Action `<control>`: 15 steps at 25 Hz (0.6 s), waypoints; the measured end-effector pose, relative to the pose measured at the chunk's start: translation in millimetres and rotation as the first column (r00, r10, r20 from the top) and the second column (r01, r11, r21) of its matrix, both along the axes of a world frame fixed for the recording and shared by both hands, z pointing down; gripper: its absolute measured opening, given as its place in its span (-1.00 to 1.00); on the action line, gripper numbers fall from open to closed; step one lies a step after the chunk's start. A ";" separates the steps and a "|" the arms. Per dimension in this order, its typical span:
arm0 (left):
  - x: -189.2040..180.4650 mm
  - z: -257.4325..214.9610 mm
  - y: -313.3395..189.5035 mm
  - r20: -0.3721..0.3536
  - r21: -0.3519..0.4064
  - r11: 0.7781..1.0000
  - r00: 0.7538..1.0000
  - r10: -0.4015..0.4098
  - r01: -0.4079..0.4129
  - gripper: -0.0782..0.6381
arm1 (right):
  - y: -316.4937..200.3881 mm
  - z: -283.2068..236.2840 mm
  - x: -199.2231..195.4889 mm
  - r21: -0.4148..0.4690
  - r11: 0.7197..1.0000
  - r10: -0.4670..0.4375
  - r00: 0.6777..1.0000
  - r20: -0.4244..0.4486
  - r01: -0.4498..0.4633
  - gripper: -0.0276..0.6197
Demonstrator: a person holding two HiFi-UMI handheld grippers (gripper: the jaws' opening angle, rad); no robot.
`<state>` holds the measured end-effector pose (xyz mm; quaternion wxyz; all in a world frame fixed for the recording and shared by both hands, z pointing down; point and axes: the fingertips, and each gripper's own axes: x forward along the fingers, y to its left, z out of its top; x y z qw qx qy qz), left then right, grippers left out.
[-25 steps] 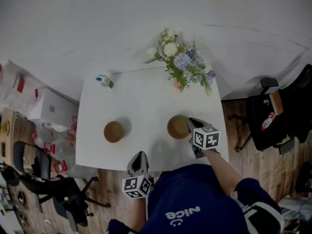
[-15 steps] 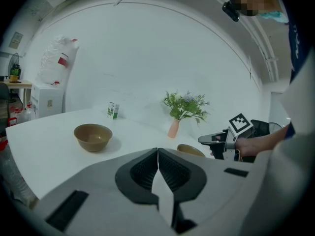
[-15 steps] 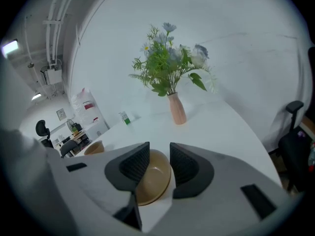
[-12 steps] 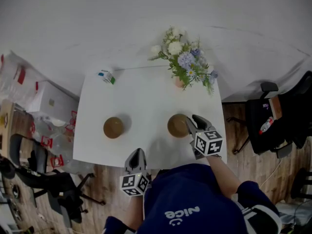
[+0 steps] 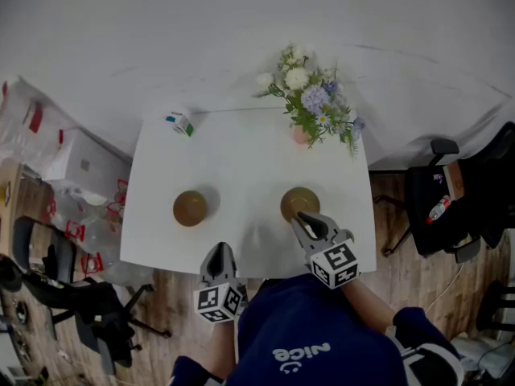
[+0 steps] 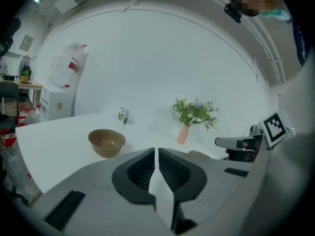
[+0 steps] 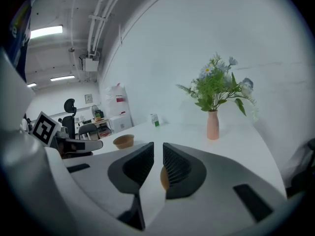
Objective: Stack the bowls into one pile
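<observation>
1. Brown left bowl [image 5: 190, 207] and brown right bowl [image 5: 298, 199]: both upright, mouths up, on white table [image 5: 241, 159]; side by side toward near edge, well apart, not stacked.
2. Right gripper [image 5: 302, 219]: over near rim of right bowl, pointing away from person and tilted slightly downward. Jaws closing, narrow gap between them. In right gripper view, sliver of right bowl visible low in that gap, beside one jaw; no pad seen pressing on it.
3. Left gripper [image 5: 218, 253]: at near edge of table, between the two bowls and nearer left bowl, apart from both. Jaws closed against each other, nothing between them.
4. Pink vase [image 5: 299, 136] with flowers [image 5: 310, 103]: at far right corner of table, beyond right bowl.
5. Small carton [image 5: 179, 124]: upright at far left corner of table, beyond left bowl.
</observation>
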<state>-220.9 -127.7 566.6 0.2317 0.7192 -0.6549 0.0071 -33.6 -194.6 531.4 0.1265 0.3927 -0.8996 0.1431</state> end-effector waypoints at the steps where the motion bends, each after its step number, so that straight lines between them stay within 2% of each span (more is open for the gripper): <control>1: -6.3 0.6 0.2 0.005 -0.003 1.000 1.000 -0.018 0.018 -0.72 | 5.8 2.7 -5.2 -0.010 1.000 -0.007 1.000 0.001 0.007 -0.70; 5: -33.2 -0.5 -1.5 0.013 -0.006 0.998 0.998 -0.067 0.067 -0.72 | 23.1 10.4 -20.6 -0.042 0.999 -0.021 1.000 0.001 0.021 -0.81; 12: -75.6 -1.2 -6.8 0.017 -0.007 0.989 0.989 -0.148 0.148 -0.71 | 41.4 15.1 -50.8 -0.031 0.990 -0.140 0.989 -0.038 0.138 -0.84; 13: -80.1 -0.7 -8.5 0.015 -0.010 0.988 0.988 -0.152 0.152 -0.68 | 44.1 14.8 -55.4 -0.032 0.988 -0.156 0.987 -0.043 0.154 -0.84; 15: -90.7 2.3 -13.5 0.011 -0.026 0.987 0.988 -0.157 0.157 -0.41 | 49.3 14.6 -63.8 -0.041 0.982 -0.188 0.981 -0.053 0.186 -0.84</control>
